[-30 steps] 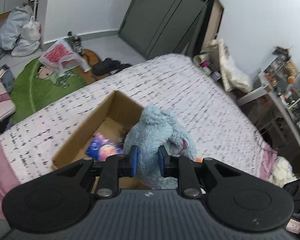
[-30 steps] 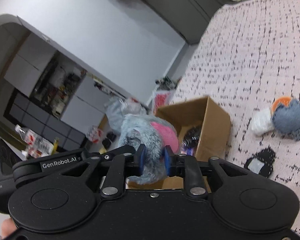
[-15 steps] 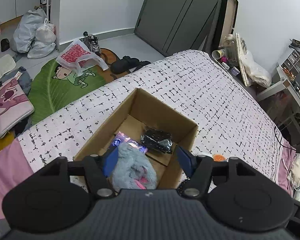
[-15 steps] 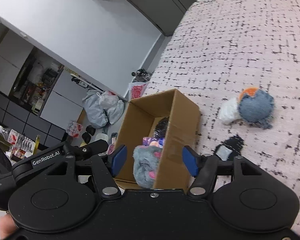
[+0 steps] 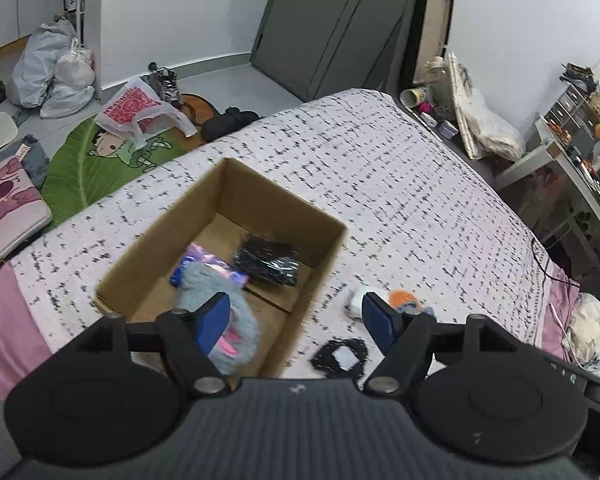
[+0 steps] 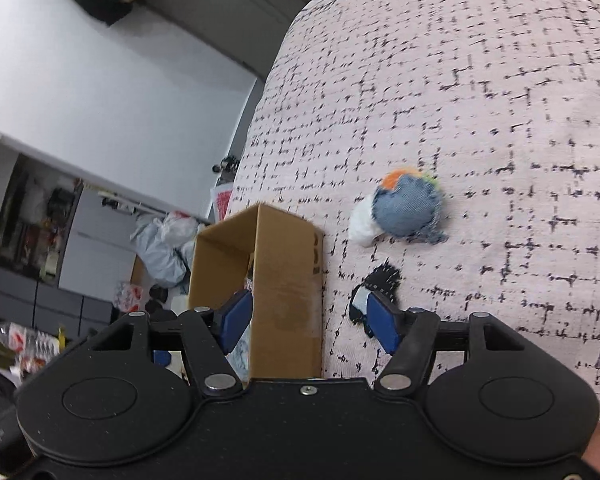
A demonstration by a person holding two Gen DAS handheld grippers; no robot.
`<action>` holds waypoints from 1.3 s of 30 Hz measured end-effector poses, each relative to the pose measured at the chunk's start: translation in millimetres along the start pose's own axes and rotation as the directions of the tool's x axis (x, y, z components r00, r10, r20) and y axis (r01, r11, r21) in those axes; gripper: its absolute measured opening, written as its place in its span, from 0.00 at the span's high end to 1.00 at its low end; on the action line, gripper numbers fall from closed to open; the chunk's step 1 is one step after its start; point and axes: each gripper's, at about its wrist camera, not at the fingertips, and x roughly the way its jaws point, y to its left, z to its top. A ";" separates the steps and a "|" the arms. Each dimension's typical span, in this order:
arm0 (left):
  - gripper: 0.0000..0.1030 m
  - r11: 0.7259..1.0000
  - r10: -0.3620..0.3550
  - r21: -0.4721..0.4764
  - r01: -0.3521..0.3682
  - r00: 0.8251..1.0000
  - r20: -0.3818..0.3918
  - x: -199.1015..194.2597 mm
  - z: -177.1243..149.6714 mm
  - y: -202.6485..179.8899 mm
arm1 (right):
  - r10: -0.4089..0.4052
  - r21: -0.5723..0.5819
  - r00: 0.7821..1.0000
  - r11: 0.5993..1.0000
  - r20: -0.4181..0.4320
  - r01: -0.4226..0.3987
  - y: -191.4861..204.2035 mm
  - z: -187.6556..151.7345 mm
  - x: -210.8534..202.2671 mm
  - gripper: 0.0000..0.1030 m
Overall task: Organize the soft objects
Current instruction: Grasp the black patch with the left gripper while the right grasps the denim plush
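- Your left claw (image 5: 296, 318) hangs wide, empty, above the cardboard box (image 5: 320, 264) holding the grey plush (image 5: 228, 320).
- Your right claw (image 6: 308, 322) gapes wide beside it.
- Patterned bed (image 6: 460, 80); denim toy (image 6: 408, 210) lies apart.

Both wrist views look down on bed (image 5: 380, 168) — share cardboard box (image 5: 228, 184) (image 6: 284, 272).

White walls (image 5: 180, 8), grey door (image 5: 324, 28), green rug (image 5: 84, 168).
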 end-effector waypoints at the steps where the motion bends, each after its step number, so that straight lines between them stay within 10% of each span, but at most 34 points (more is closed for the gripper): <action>1: 0.31 1.000 -0.003 0.003 0.003 1.000 -0.002 1.1 -2.0 -4.2 | -0.002 0.010 1.000 1.000 0.008 0.002 -1.9 1.7 -1.5 0.39; 22: 0.31 0.999 -0.034 -0.025 0.032 0.995 -0.091 61.8 -40.8 -63.8 | -0.074 0.324 0.986 0.946 0.148 0.022 -73.3 20.5 -14.5 0.39; 39: 0.34 1.000 0.028 0.000 -0.029 0.982 -0.187 134.2 -63.1 -66.6 | -0.073 0.289 0.992 0.957 0.100 0.041 -72.3 29.4 24.6 0.39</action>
